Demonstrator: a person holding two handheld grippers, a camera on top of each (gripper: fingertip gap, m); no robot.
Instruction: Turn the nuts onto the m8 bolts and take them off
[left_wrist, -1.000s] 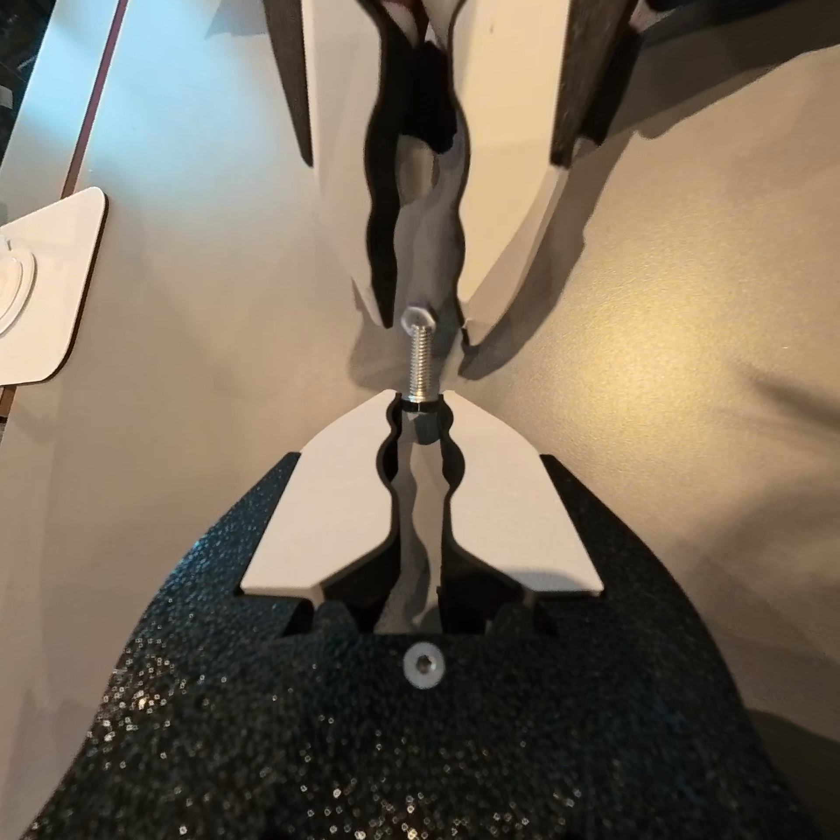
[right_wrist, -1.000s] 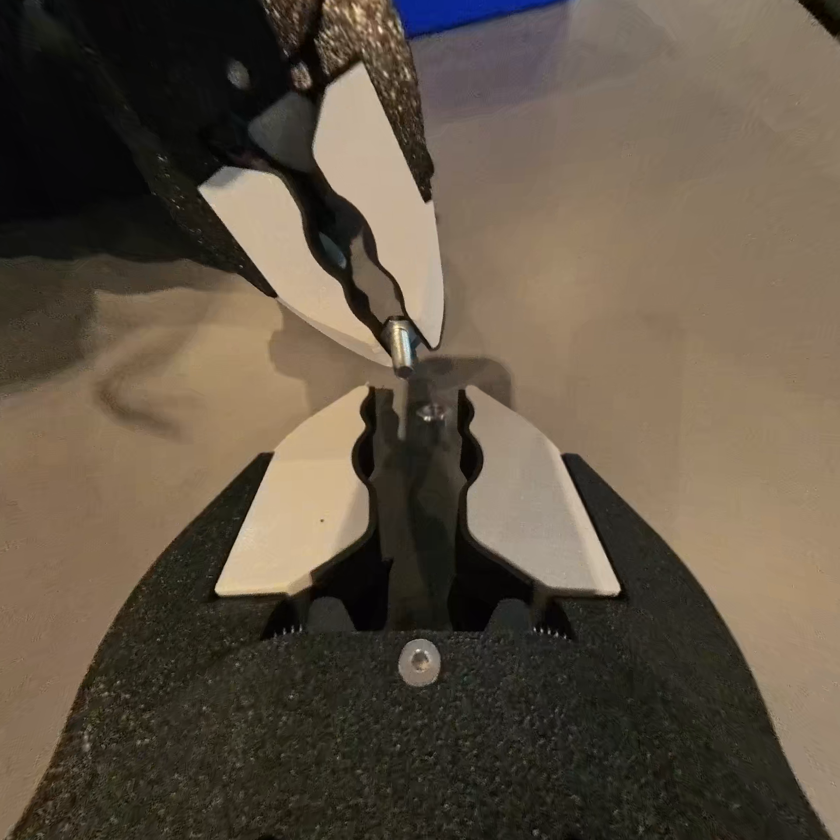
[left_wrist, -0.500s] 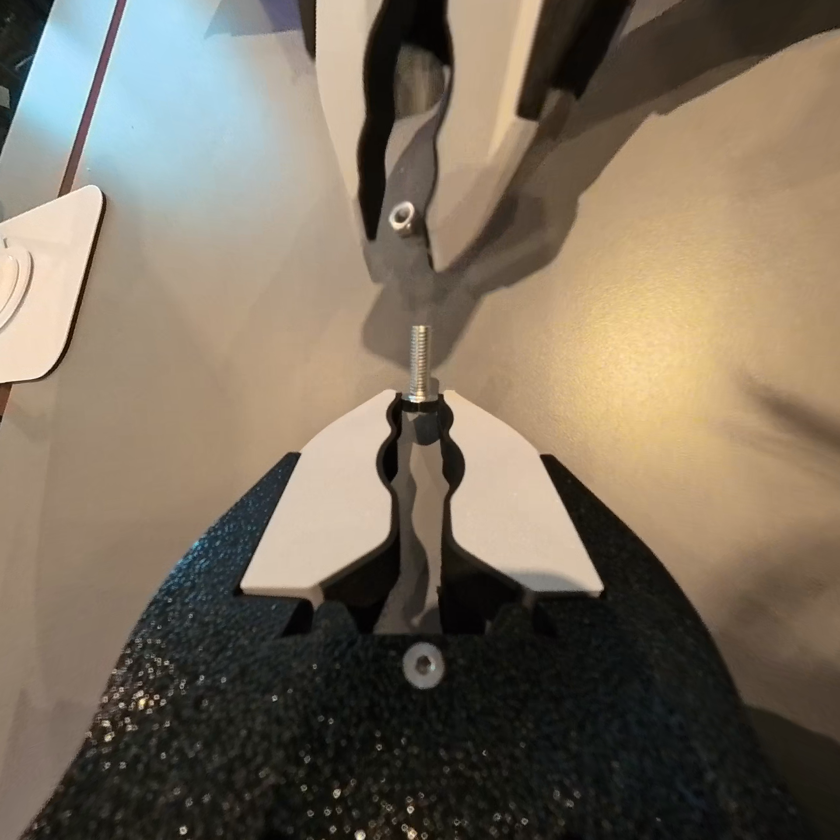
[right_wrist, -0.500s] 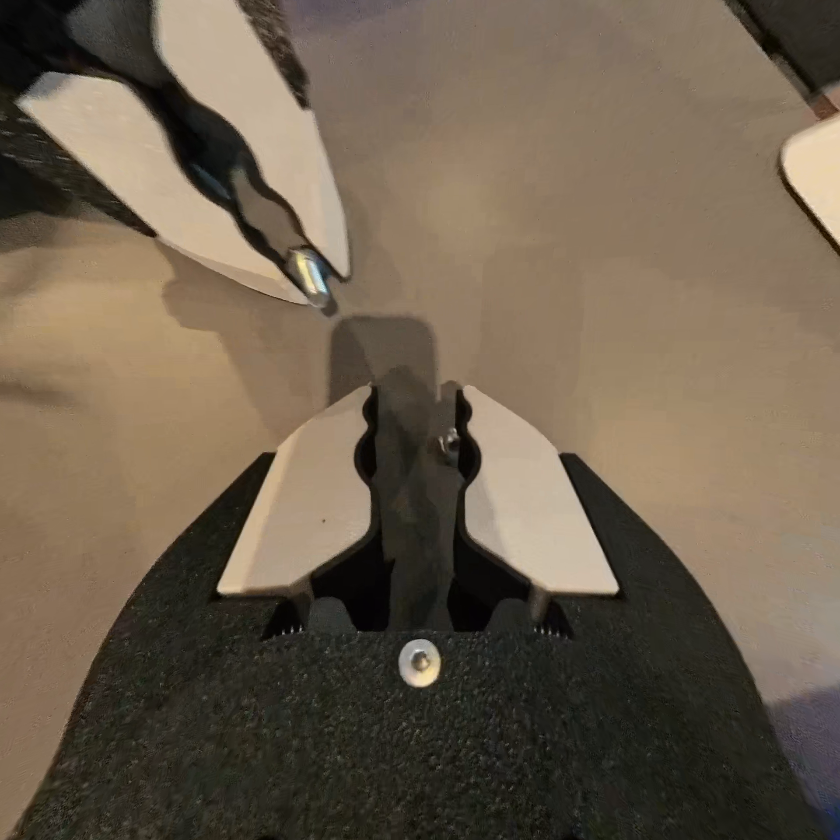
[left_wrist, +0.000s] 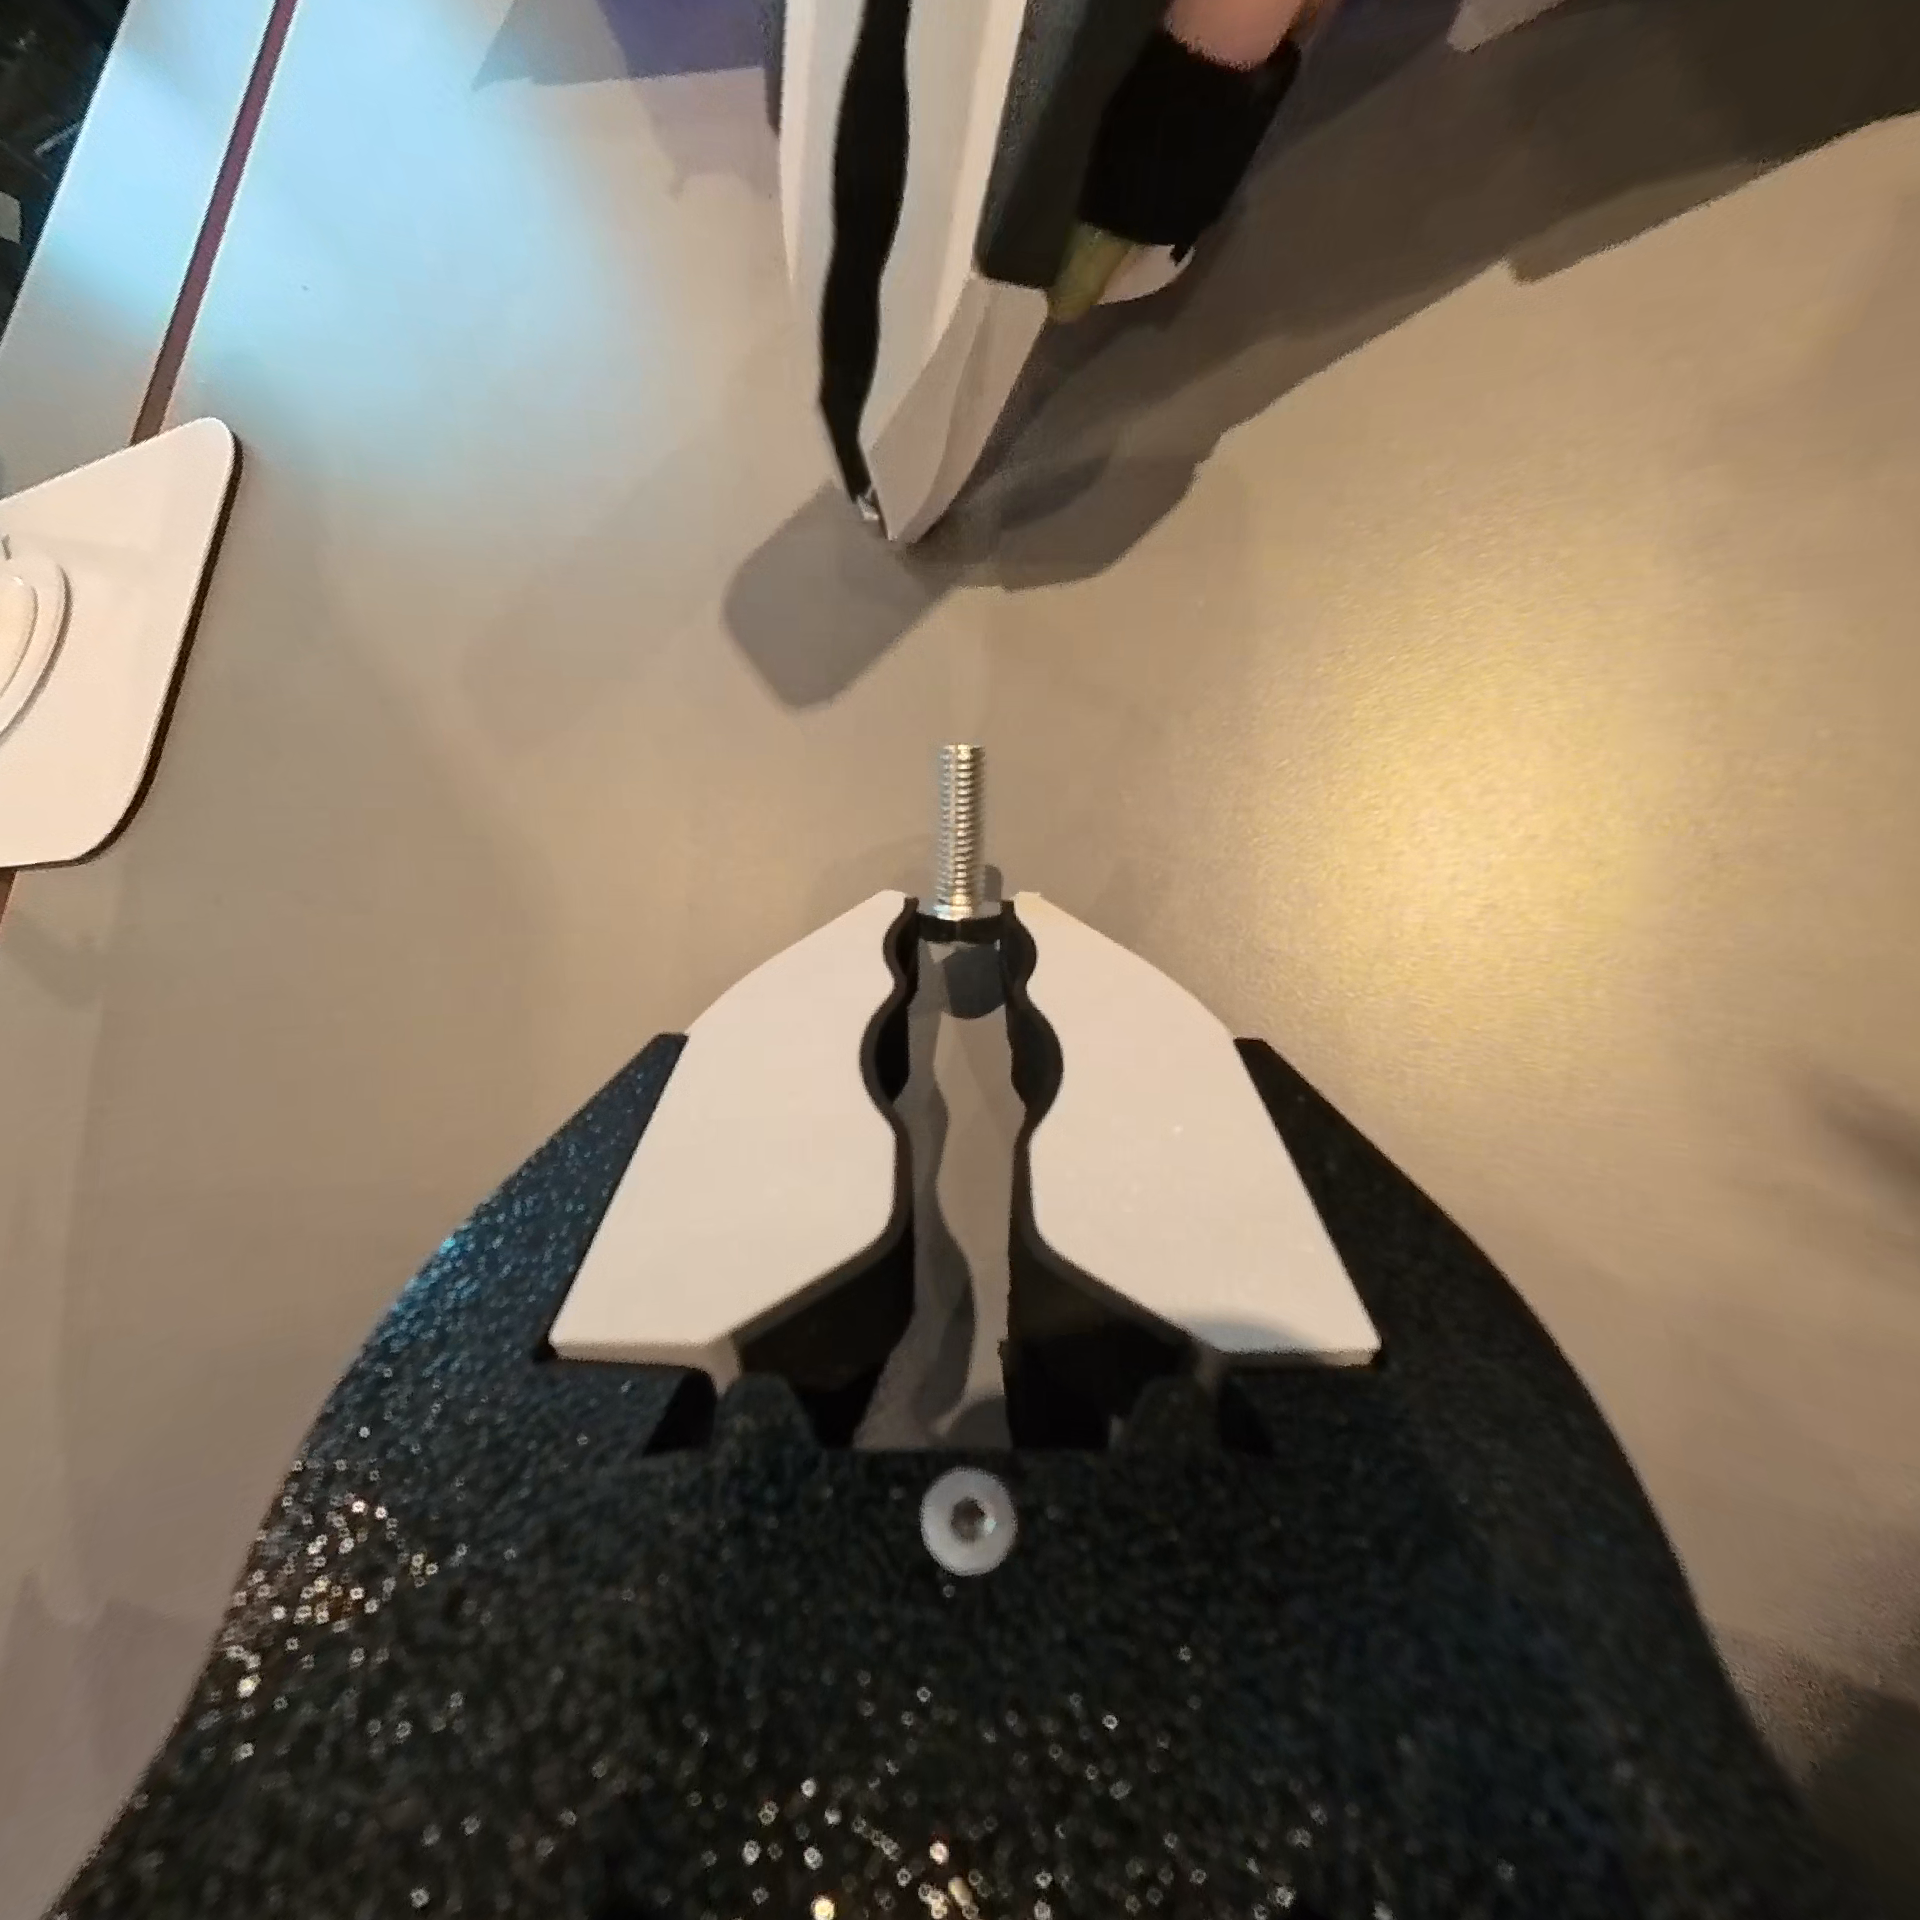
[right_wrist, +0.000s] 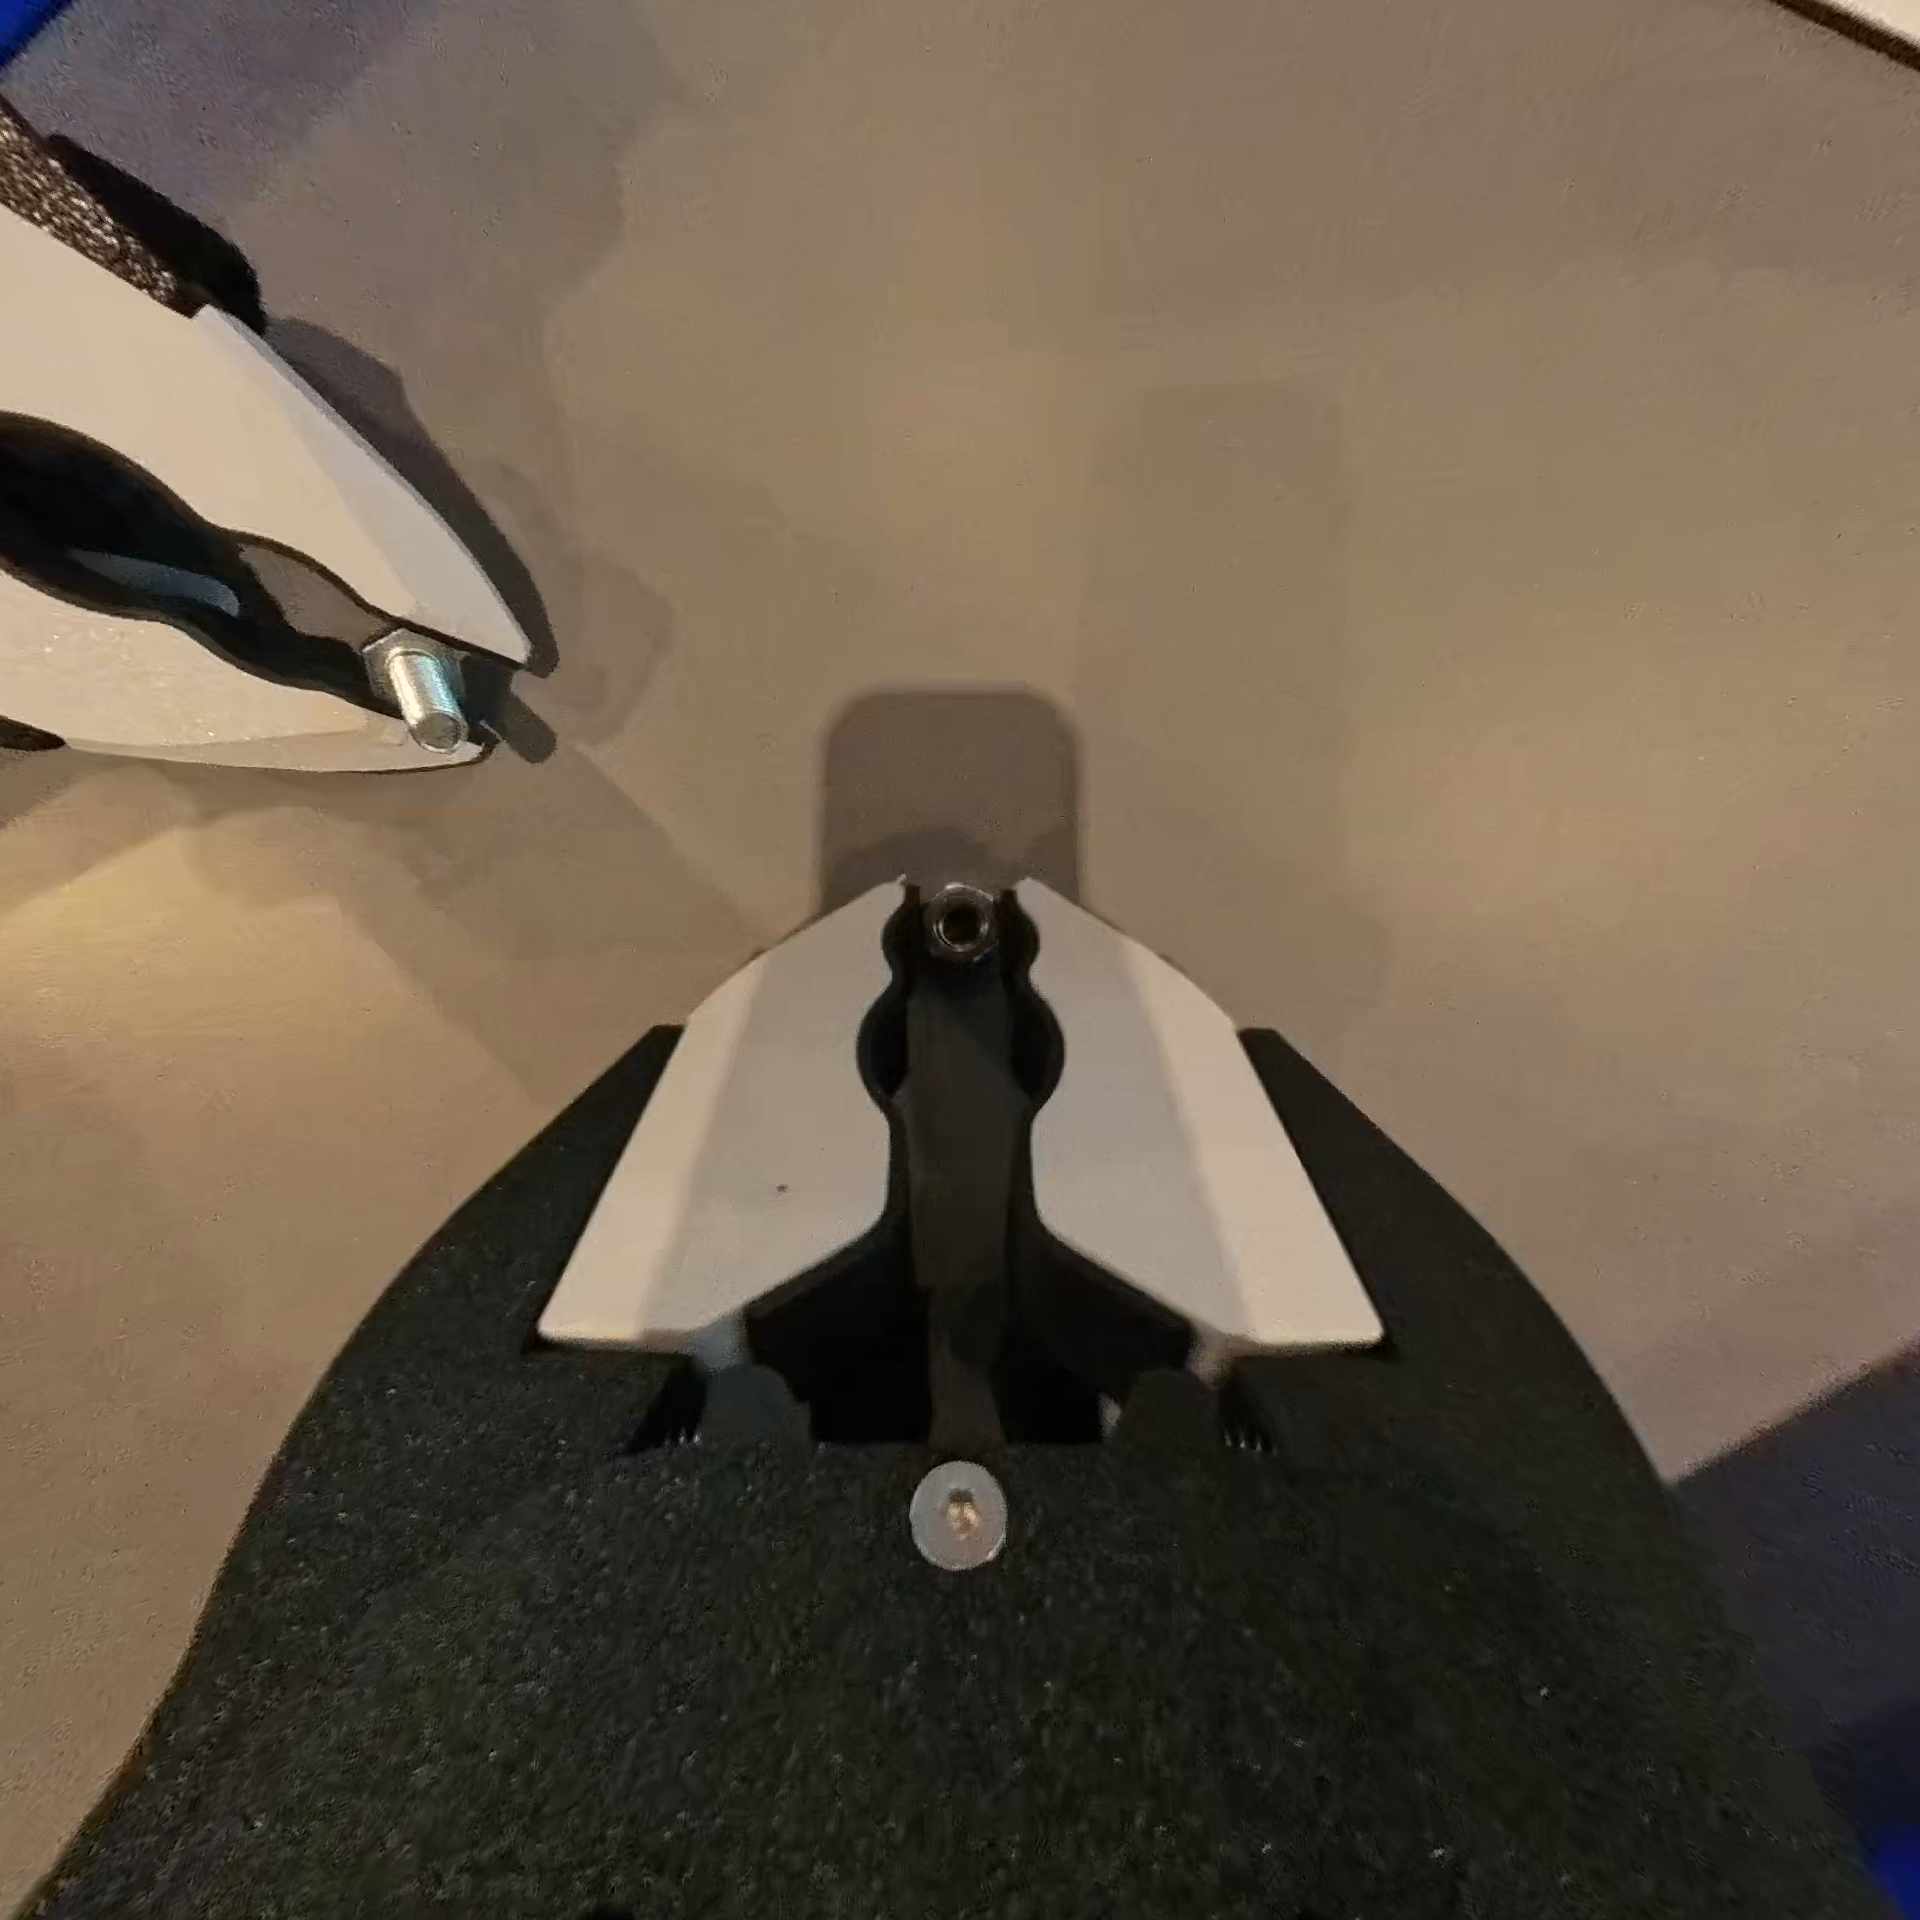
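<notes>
Two grippers (left_wrist: 961, 914) (right_wrist: 961, 914), bolt (left_wrist: 961, 821), nut (right_wrist: 961, 925)

No legible text, label, brand, number or sign appears on any surface in either wrist view.

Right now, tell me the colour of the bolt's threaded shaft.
Shiny silver bolt, clearest in the left wrist view.

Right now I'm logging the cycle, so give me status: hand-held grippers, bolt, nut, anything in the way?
Left hand-held gripper clamps bolt by its head, thread bare. Right hand-held gripper shut on nut, clear of the bolt. Table between them free.
</notes>
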